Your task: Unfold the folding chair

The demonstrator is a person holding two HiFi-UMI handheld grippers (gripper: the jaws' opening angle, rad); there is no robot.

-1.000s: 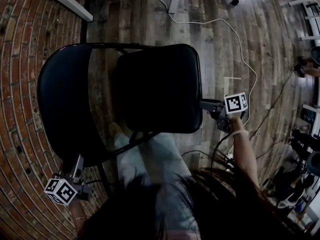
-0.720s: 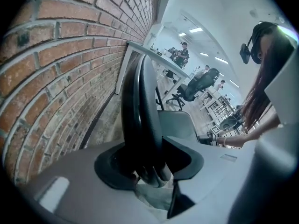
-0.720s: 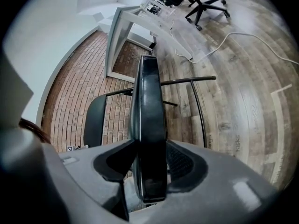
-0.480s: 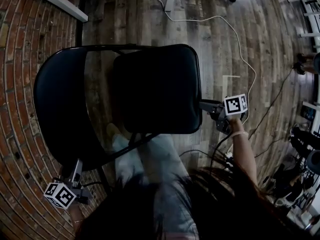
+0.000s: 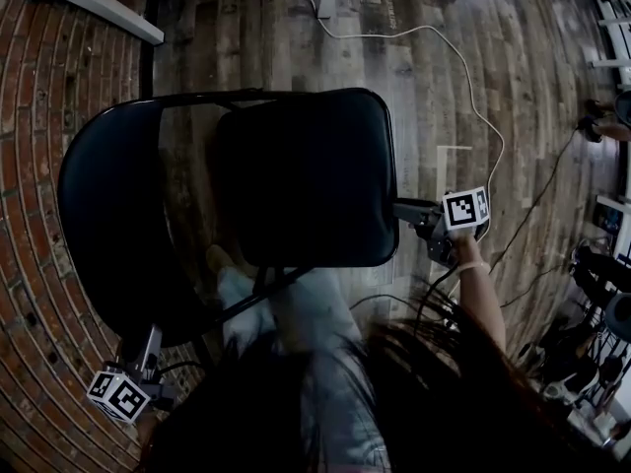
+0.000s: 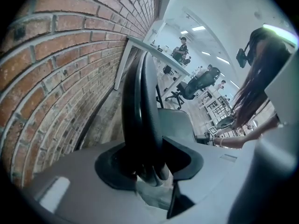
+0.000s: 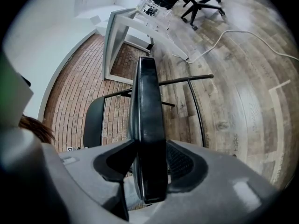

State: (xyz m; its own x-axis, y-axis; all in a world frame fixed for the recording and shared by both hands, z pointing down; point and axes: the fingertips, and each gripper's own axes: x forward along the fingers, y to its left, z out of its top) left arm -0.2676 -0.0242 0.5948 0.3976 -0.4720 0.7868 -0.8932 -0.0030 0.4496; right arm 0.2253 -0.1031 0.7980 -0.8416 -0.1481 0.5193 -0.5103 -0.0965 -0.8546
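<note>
The black folding chair stands opened out below me. Its padded seat (image 5: 308, 175) lies flat and its curved backrest (image 5: 104, 230) is at the left, joined by thin black frame tubes (image 5: 212, 98). My left gripper (image 5: 148, 343) is shut on the backrest's rim; in the left gripper view the backrest (image 6: 139, 97) runs up from between the jaws of that gripper (image 6: 150, 166). My right gripper (image 5: 402, 208) is shut on the seat's right edge. In the right gripper view the seat (image 7: 146, 120) shows edge-on, pinched in the right gripper (image 7: 148, 167).
A brick wall (image 5: 39, 116) rises close behind the backrest. A white desk leg (image 5: 99, 8) and a white cable (image 5: 463, 77) lie on the wood floor (image 5: 424, 28). The person's legs (image 5: 296, 323) stand under the chair. Cables and gear (image 5: 592, 294) crowd the right.
Both grippers keep their hold and place. Only the head view has shifted a little, so the backrest shows slightly further left.
</note>
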